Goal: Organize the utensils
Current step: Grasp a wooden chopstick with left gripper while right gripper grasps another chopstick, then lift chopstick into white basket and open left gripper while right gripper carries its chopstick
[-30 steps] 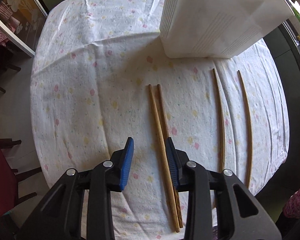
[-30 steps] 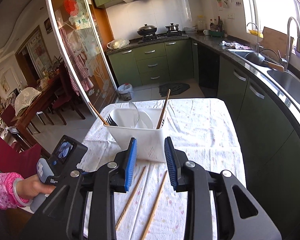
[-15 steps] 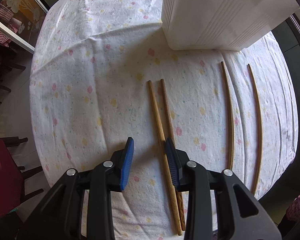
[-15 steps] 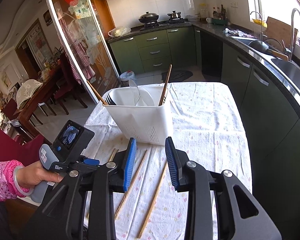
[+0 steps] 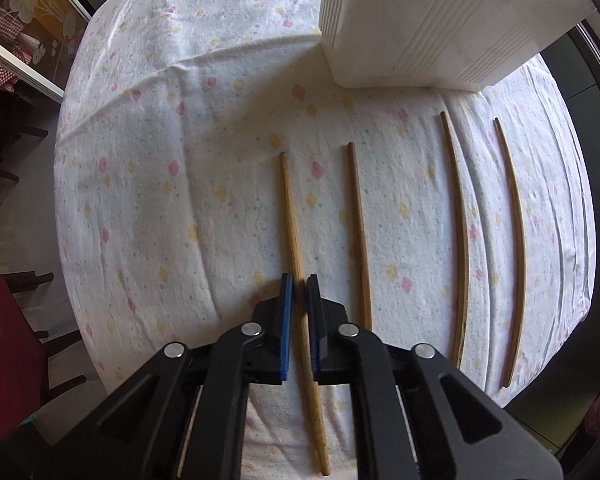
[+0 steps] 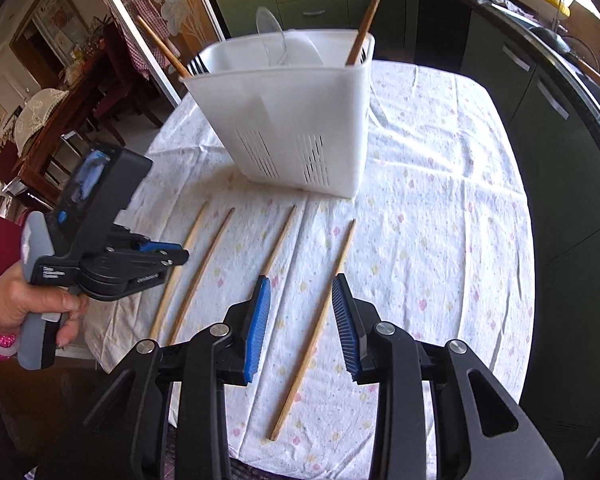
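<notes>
The white utensil caddy (image 6: pixel 296 128) blocks the far middle of the tabletop (image 6: pixel 452 208). Open cloth lies to its right and left. Four chopsticks (image 5: pixel 516 240) lie well apart in front, with bare strips between them.

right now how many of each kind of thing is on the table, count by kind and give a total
chopsticks lying on the tablecloth: 4 (leftmost chopstick sits between the left gripper fingers)
chopsticks standing in the caddy: 2
white utensil caddy: 1
forks in the caddy: 1 visible
clear items in the caddy: unclear count
total counted: 8
</notes>
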### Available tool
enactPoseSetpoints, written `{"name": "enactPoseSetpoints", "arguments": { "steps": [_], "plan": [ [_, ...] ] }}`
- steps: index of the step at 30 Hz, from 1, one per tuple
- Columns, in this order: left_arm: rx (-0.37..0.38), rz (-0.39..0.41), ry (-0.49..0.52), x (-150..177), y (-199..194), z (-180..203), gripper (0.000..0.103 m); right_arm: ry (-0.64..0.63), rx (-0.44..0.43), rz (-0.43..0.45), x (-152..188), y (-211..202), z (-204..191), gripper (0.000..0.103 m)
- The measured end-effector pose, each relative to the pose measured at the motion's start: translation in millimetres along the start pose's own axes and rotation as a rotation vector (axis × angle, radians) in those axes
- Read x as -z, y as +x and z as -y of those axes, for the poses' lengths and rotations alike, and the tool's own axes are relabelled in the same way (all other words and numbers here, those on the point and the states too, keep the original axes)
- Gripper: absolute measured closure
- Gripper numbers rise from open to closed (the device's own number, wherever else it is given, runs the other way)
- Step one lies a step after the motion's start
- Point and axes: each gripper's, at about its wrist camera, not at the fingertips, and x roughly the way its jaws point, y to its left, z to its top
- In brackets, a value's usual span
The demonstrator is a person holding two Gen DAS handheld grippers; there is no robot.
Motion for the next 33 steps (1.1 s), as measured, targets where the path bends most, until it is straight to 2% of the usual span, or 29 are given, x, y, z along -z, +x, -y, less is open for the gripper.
{"name": "enactPoseSetpoints", "arguments": {
  "steps": [6, 12, 18, 19, 20, 23, 24, 27, 33],
  "plan": [
    [0.043, 0.051, 0.010, 3.0, -14.0, -6.3, 0.097, 0.074, 0.009, -0.203, -9.0, 60.4, 22.2, 0.070],
    [0.053, 0.135, 0.052, 12.0, -43.2, -5.2, 0.097, 0.091, 0.043, -0.281, -17.1, 95.4, 22.5, 0.077],
    [0.068, 0.198, 0.084, 27.9, -73.6, -6.9, 0.097, 0.042, 0.142, -0.301, -22.7, 105.3, -1.1, 0.082],
    [0.071, 0.206, 0.087, 28.5, -76.5, -9.0, 0.097, 0.028, 0.164, -0.300, -22.1, 106.2, -5.1, 0.084],
    [0.074, 0.212, 0.089, 32.1, -79.2, -9.3, 0.097, 0.018, 0.171, -0.300, -20.7, 107.3, -9.7, 0.091],
    [0.087, 0.224, 0.094, 36.2, -84.2, -8.7, 0.097, -0.007, 0.208, -0.287, -16.8, 109.8, -22.7, 0.096],
    [0.090, 0.230, 0.097, 34.1, -87.7, -10.5, 0.097, -0.002, 0.207, -0.286, -15.7, 110.4, -24.5, 0.096],
    [0.101, 0.251, 0.102, 38.0, -96.3, -11.3, 0.097, 0.056, 0.135, -0.282, -12.9, 106.9, -17.1, 0.096],
    [0.125, 0.307, 0.131, 47.3, -125.7, -6.5, 0.097, 0.108, 0.033, -0.155, 0.3, 61.0, 2.6, 0.096]
  ]
}}
